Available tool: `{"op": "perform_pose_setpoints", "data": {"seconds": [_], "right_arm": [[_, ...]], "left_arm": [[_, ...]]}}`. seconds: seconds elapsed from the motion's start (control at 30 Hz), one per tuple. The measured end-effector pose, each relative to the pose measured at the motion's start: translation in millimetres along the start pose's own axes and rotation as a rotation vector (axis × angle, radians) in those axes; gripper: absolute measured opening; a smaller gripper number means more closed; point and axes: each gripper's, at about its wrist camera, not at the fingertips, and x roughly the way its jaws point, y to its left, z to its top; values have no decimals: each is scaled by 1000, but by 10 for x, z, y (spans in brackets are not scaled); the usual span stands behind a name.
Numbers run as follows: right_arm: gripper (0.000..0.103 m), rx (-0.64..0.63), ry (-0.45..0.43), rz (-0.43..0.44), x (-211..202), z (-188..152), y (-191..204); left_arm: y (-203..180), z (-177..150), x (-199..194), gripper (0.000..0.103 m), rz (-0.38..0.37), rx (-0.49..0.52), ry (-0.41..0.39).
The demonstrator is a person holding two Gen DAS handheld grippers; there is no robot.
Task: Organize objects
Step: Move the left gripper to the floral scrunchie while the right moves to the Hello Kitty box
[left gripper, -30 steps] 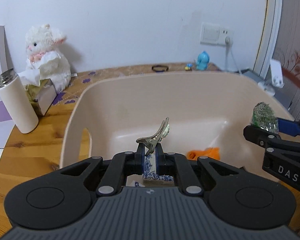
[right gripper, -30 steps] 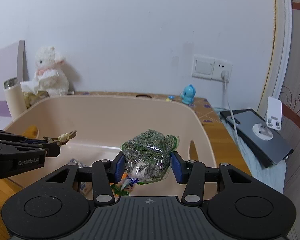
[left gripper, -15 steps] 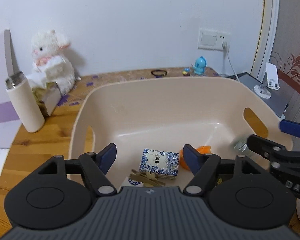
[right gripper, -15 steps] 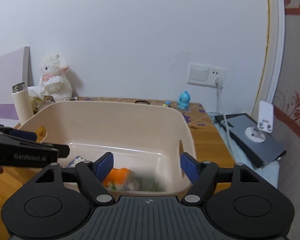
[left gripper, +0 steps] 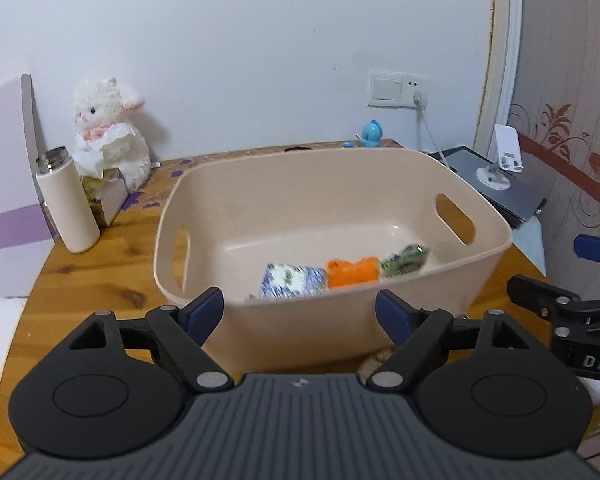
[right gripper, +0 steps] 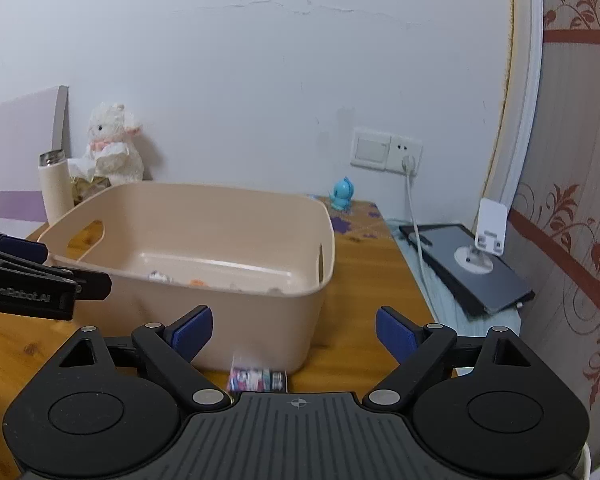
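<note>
Seen from the left wrist camera, the left gripper (left gripper: 299, 307) hangs with its blue-padded jaws spread wide and nothing between them, just short of the near wall of a beige plastic bin (left gripper: 480, 216) that sits on the wooden table (left gripper: 88, 276). On the bin floor, toward its near wall, lie a blue-and-white patterned box (left gripper: 292, 280), an orange item (left gripper: 352, 271) touching it, and a green foil packet (left gripper: 404, 260) beside that; motion blur hides finer detail. A small brownish object (left gripper: 376, 358) shows on the table just in front of the bin, partly behind the gripper body. A cream flask (left gripper: 66, 200) and a white plush lamb (left gripper: 108, 128) stand near the table's far left corner, well apart from the bin. From the right wrist camera, the right gripper (right gripper: 294, 330) is likewise held apart and empty, before the bin's near right corner, with the left gripper entering at the left edge. A small colourful packet (right gripper: 256, 379) lies on the table at the near edge, touching or just short of the bin wall; which cannot be told. A blue figurine (right gripper: 342, 194) stands at the table's far edge. The step in hand appears to be the gap between deposits: both grippers empty, several items binned. The next move likely calls for lowering the right gripper onto the colourful packet and closing squarely, since it lies flat and close against the bin.
</note>
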Motion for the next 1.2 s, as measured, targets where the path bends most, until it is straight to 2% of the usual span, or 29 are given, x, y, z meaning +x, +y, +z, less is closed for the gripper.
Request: {"op": "perform_pose_setpoints", "data": {"seconds": [0.1, 0.27, 0.43, 0.67, 0.83, 1.2], "right_arm": [[90, 0, 22, -2, -21, -92, -3], [90, 4, 71, -19, -1, -238, -18], [91, 1, 134, -36, 72, -383, -42], [91, -8, 204, -55, 227, -514, -81], [91, -2, 233, -55, 366, -565, -109], [92, 11, 249, -7, 647, -642, -42]], "left_arm": [[-36, -102, -59, 84, -47, -13, 27], [-169, -291, -29, 85, -58, 21, 61], [-294, -461, 185, 85, -105, 26, 126], [-416, -624, 578, 85, -126, 6, 192], [-415, -688, 800, 85, -97, -19, 226], [-159, -681, 836, 86, 30, -64, 224]]}}
